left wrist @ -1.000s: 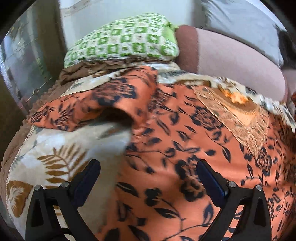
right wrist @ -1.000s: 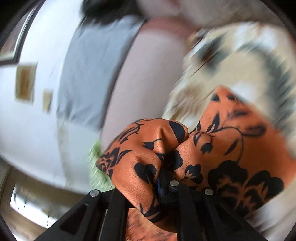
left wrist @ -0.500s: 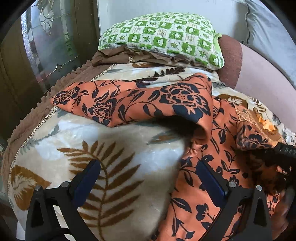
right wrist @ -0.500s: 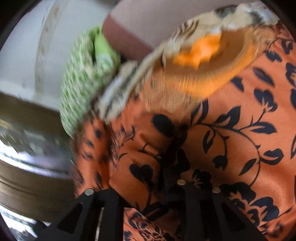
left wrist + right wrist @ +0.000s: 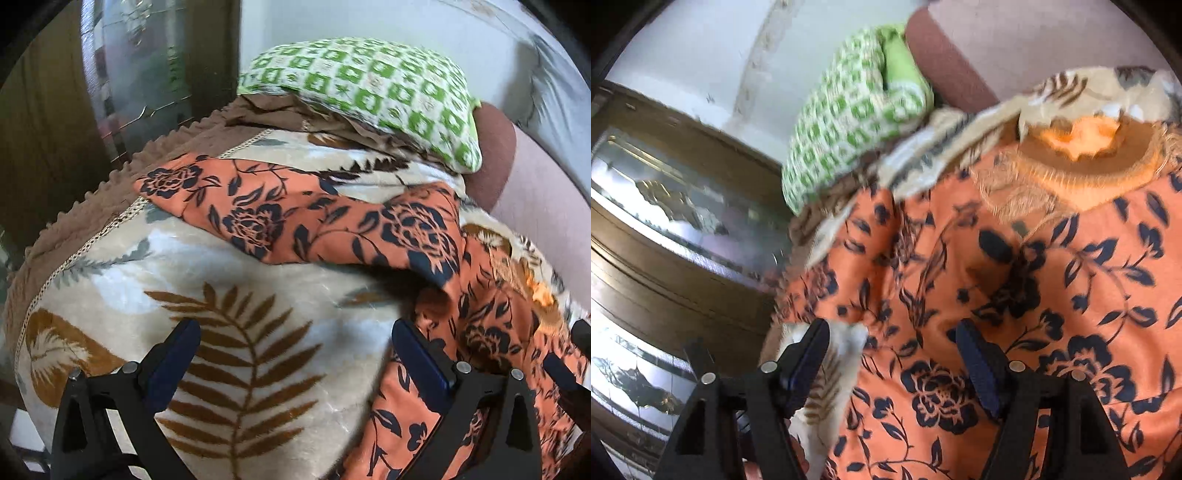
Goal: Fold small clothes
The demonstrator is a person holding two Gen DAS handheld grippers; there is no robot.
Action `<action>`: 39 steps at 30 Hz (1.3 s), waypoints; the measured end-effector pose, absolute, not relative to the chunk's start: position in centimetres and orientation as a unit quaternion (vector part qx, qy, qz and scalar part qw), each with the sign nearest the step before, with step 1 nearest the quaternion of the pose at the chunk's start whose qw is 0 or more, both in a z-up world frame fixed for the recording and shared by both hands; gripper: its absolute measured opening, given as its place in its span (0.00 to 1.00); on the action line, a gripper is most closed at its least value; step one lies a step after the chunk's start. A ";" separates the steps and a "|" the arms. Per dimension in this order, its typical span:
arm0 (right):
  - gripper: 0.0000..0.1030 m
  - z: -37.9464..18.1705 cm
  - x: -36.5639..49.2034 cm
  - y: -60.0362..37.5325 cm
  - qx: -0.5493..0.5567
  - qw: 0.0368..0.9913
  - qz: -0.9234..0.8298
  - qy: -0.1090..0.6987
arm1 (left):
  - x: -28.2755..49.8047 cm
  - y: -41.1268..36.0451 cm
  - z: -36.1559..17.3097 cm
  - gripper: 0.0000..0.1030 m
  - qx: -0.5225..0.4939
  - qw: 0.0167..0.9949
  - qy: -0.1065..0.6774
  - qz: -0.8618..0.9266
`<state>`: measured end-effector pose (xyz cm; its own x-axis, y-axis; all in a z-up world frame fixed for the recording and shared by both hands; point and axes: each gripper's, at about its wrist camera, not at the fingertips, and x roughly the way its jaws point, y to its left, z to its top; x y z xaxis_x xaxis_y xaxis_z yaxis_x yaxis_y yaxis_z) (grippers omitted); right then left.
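firstly, left gripper [image 5: 295,343]: jaws wide apart, empty, over the leaf-print blanket [image 5: 236,332]; right gripper [image 5: 892,350]: jaws opening, nothing clamped, pads clear of the cloth just beneath; orange floral garment [image 5: 1015,295]: spread on the blanket, one sleeve [image 5: 280,218] lying outstretched toward the blanket's brown edge; green checked pillow [image 5: 373,92]: behind the garment, at the head of the bed, against a pink bolster [image 5: 532,192]

White wall [image 5: 295,22], dark wooden glazed door [image 5: 147,66], pinkish sofa back [image 5: 535,184]
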<state>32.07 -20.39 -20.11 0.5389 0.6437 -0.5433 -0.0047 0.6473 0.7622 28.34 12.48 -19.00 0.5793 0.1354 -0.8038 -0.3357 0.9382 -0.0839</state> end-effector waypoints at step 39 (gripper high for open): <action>0.61 -21.3 37.9 -18.3 0.323 0.796 0.172 0.482 | 29.4 14.2 -19.6 1.00 -0.135 0.862 0.463 0.153</action>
